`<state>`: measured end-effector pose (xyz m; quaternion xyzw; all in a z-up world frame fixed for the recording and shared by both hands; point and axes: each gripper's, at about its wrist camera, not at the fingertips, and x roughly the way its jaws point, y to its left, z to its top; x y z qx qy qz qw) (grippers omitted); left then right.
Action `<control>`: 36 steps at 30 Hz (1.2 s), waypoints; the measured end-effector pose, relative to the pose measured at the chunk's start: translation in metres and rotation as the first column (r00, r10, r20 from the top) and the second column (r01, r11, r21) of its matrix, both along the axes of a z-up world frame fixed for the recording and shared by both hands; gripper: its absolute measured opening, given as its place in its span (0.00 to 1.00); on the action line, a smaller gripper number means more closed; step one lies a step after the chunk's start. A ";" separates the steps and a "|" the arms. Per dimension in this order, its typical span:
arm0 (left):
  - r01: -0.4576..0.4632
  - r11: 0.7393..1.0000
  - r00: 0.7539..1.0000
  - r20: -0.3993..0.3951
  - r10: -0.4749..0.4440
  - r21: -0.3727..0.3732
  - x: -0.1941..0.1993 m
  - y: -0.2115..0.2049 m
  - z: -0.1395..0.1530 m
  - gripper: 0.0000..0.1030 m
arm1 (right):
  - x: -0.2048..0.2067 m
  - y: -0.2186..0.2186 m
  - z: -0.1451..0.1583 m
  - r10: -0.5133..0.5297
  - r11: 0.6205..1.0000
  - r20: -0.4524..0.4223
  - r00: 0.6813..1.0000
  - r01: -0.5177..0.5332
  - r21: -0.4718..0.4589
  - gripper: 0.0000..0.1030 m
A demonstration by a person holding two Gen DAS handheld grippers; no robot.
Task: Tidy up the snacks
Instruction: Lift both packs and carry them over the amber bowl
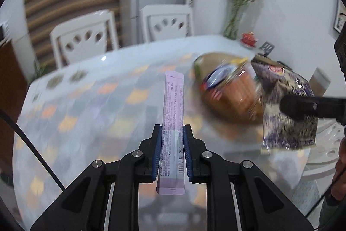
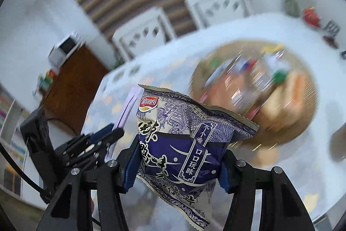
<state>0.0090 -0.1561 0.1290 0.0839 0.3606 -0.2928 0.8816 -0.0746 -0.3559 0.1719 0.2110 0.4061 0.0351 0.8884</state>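
My left gripper [image 1: 172,133] is shut on a long pink stick sachet [image 1: 173,101], held above the table. My right gripper [image 2: 179,157] is shut on a purple-and-white snack bag [image 2: 183,138]; that bag also shows in the left wrist view [image 1: 287,105], with a right gripper finger [image 1: 311,106] across it. A round woven basket [image 1: 229,105] holding several snack packets sits on the table ahead, blurred; it is also in the right wrist view [image 2: 302,114]. The left gripper with the pink sachet [image 2: 127,109] appears at the left of the right wrist view.
The table [image 1: 86,105] has a patterned cloth. Two white chairs [image 1: 86,40] [image 1: 168,23] stand behind it. A vase of dried flowers [image 1: 237,3], a red item [image 1: 248,38] and a dark object [image 1: 267,48] sit at the far right corner. A wooden cabinet [image 2: 73,88] stands left.
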 end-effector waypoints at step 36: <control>0.286 0.938 0.949 -0.079 -0.306 -0.194 0.101 -0.139 0.006 0.46 | 0.106 -0.138 0.015 -0.442 0.897 -0.077 0.894 0.442 -0.017 0.58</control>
